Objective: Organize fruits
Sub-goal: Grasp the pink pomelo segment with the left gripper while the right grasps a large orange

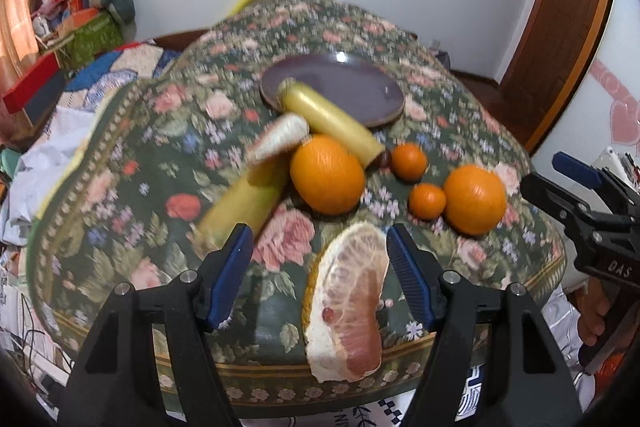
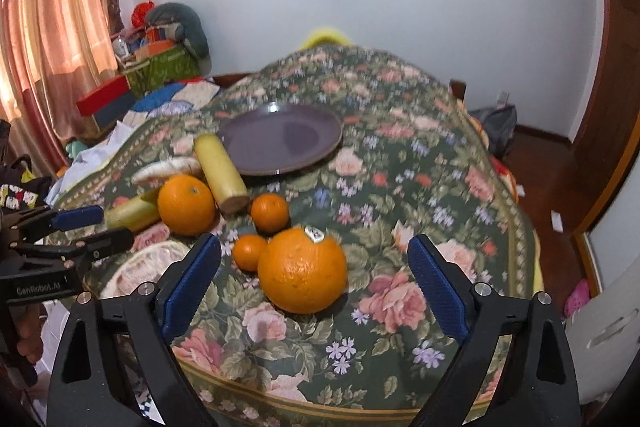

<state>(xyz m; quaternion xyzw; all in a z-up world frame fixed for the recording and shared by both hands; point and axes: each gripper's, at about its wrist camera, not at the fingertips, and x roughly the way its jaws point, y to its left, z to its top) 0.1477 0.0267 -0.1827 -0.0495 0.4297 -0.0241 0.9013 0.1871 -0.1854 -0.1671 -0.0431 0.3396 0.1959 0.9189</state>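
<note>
On the floral tablecloth lie a peeled pomelo wedge (image 1: pixel 348 303), two large oranges (image 1: pixel 327 174) (image 1: pixel 475 199), two small tangerines (image 1: pixel 409 161) (image 1: pixel 427 201), two yellow stalks (image 1: pixel 332 123) (image 1: pixel 244 207) and a white piece (image 1: pixel 280 139). A purple plate (image 1: pixel 348 87) stands empty behind them. My left gripper (image 1: pixel 318 283) is open around the top of the pomelo wedge, not touching it. My right gripper (image 2: pixel 314 285) is open, with the stickered large orange (image 2: pixel 302 271) between its fingers. The plate (image 2: pixel 280 139) lies further back.
The table edge (image 2: pixel 320 403) runs just below my grippers. The left gripper shows at the left of the right wrist view (image 2: pixel 68 239). A cluttered bed (image 2: pixel 160 95) and curtain (image 2: pixel 48 39) stand left, a wooden door (image 1: pixel 560 39) right.
</note>
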